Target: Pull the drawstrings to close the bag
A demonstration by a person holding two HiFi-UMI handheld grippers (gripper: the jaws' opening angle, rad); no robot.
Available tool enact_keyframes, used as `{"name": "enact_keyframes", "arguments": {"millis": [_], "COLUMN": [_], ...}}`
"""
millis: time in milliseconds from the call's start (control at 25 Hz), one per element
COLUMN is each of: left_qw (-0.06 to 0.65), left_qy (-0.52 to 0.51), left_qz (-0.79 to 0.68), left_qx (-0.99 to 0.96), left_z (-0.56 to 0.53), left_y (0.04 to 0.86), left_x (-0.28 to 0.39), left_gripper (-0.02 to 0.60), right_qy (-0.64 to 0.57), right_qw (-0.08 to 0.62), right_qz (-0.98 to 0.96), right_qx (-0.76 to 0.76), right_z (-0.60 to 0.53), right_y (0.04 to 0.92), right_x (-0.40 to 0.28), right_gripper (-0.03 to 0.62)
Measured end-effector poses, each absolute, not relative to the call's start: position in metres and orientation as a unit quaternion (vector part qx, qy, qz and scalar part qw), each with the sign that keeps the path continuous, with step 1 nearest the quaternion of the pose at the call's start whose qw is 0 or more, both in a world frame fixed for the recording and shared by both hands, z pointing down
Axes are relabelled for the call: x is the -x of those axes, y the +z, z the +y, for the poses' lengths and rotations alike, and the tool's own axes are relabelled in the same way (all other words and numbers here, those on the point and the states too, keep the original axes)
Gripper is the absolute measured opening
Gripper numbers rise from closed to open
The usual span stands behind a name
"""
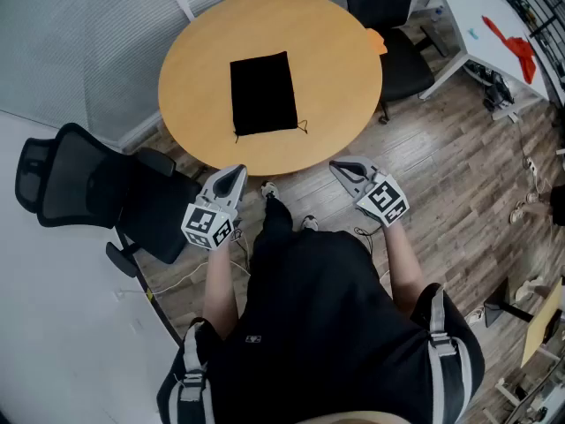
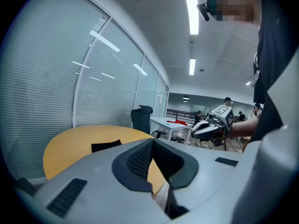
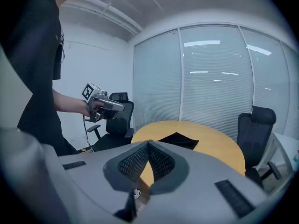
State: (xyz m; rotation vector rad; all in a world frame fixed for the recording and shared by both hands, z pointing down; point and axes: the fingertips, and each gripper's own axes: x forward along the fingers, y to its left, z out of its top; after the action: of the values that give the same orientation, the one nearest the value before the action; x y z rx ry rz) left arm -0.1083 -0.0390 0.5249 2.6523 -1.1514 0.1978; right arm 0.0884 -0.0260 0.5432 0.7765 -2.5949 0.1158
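Flat black drawstring bag [image 1: 263, 93] lies on round table [image 1: 185, 78], contents unseen; left gripper [image 1: 237, 175] and right gripper [image 1: 341, 170] both clenched empty, short of the table.

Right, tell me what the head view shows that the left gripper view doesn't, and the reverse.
Head view only: the drawstrings at the near edge of the bag, the left gripper from outside, and the person's shoes.
Left gripper view only: ceiling lights, people far back in the room, and that gripper's own fingers shut together with nothing between them.
Both: the round table, the black bag lying flat on it, and the right gripper held off the table.
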Motion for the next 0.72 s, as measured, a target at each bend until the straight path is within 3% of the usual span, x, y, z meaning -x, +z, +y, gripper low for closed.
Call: {"name": "enact_keyframes", "arguments": {"millis": [720], "left_qw": [0.124], "left_qy": [0.069], "left_qz": [-0.391], "left_qx": [-0.909], "left_z": [-0.0426], "left_y": [0.5291], "left_x": [0.1095], "left_gripper": [0.014], "right_qy": [0.046], "right_qw": [0.207], "right_qz": [-0.936], "right_qx": [-0.282], "right_z": [-0.0288], "right_y": [0.5449], "right_x": [-0.0861], "right_gripper": [0.057]}}
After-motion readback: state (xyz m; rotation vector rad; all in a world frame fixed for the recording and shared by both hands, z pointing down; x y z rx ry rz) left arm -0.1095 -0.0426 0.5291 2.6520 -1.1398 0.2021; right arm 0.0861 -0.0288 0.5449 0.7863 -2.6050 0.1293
